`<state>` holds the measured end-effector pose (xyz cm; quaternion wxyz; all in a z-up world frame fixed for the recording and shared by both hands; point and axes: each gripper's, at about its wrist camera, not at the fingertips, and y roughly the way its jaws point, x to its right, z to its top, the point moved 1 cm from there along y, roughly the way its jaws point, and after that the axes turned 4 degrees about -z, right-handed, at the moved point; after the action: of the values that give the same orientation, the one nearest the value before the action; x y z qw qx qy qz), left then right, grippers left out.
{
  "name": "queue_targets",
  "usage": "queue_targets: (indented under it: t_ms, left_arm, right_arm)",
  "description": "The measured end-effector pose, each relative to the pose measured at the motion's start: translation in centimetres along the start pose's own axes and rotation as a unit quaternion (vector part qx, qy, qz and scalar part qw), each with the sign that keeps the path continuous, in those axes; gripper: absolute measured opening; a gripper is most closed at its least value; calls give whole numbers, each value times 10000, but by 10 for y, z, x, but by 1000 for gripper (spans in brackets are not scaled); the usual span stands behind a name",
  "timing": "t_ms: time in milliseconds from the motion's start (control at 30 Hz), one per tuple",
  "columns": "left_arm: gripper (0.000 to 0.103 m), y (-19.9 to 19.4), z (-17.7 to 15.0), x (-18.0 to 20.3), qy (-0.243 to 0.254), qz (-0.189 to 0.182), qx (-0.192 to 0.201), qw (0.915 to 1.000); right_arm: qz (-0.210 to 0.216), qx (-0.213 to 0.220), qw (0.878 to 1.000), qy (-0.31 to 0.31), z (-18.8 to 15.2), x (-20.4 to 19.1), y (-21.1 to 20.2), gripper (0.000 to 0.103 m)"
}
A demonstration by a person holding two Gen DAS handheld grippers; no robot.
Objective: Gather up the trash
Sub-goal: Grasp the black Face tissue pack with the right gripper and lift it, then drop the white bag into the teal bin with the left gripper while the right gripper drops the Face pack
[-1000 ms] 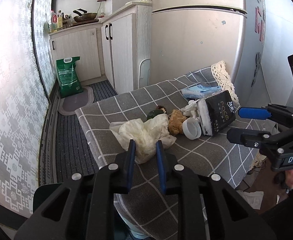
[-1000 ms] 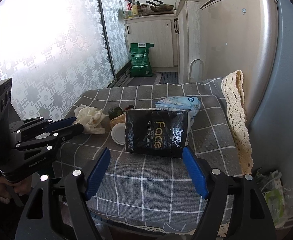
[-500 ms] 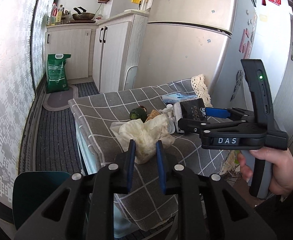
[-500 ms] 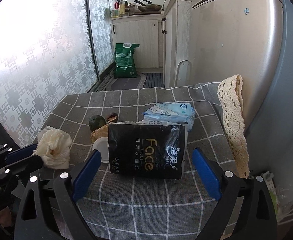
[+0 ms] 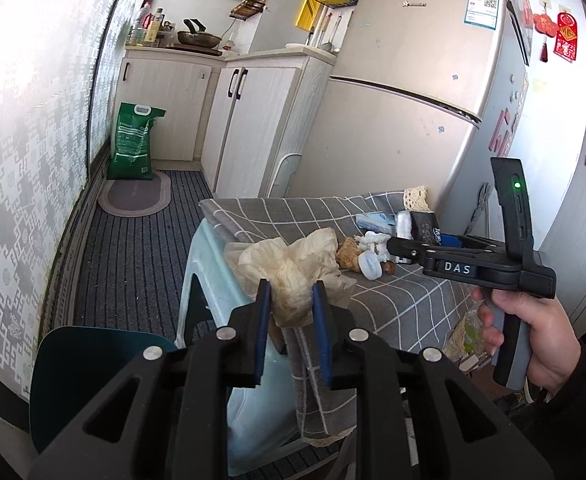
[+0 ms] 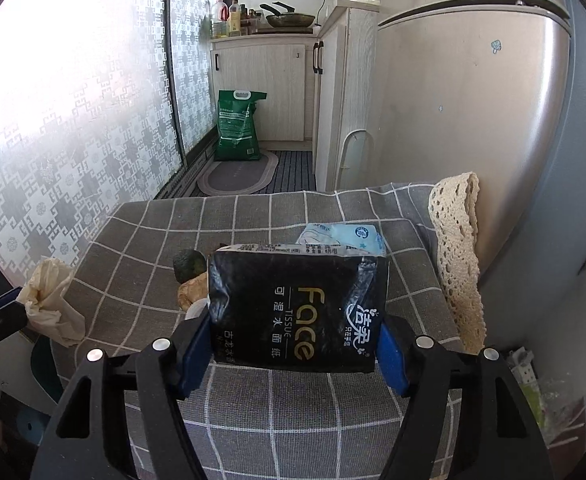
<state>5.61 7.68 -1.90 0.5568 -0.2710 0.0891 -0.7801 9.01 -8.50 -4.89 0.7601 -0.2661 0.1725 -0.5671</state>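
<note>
- Left gripper [image 5: 289, 304] — pinching the crumpled tissue wad [image 5: 293, 276], carrying it off the table edge [image 5: 229, 236].
- Right gripper [image 6: 293, 344] — jaws closing around the black tissue pack [image 6: 297, 304] on the cloth.
- Risk: pack is standing tilted; uneven squeeze could be tipping it onto scraps [image 5: 351, 252] behind.
- Hidden: no bin showing — scraps partly blocked.

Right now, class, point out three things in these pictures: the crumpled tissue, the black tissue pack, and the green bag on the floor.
Crumpled tissue [image 5: 293, 276]: left wrist view, its creased middle.
Black tissue pack [image 6: 297, 308]: right wrist view, its printed front.
Green bag [image 6: 235, 128]: right wrist view, its front face.
</note>
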Motion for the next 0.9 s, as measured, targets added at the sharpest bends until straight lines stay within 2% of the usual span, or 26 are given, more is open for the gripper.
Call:
queue_targets:
  t_ms: [133, 333, 567, 700, 900]
  left_arm:
    - [22, -12, 0, -14, -185, 105, 126, 9997]
    - [22, -17, -5, -32, -284, 391, 96, 9988]
    - [22, -29, -17, -60, -455, 680, 65, 9966]
    - [22, -30, -27, -78, -535, 904, -41, 9945]
    - [23, -24, -47, -106, -638, 1251, -412, 9892]
  right_arm:
    - [156, 205, 9996, -113, 7, -14, -17, 70]
    - [294, 534, 9974, -385, 17, -38, -36, 70]
    - [835, 773, 9922, -518, 28, -72, -56, 70]
    - [1176, 761, 9880, -647, 31, -98, -59, 70]
    - [1594, 558, 9818, -869, 29, -144, -53, 70]
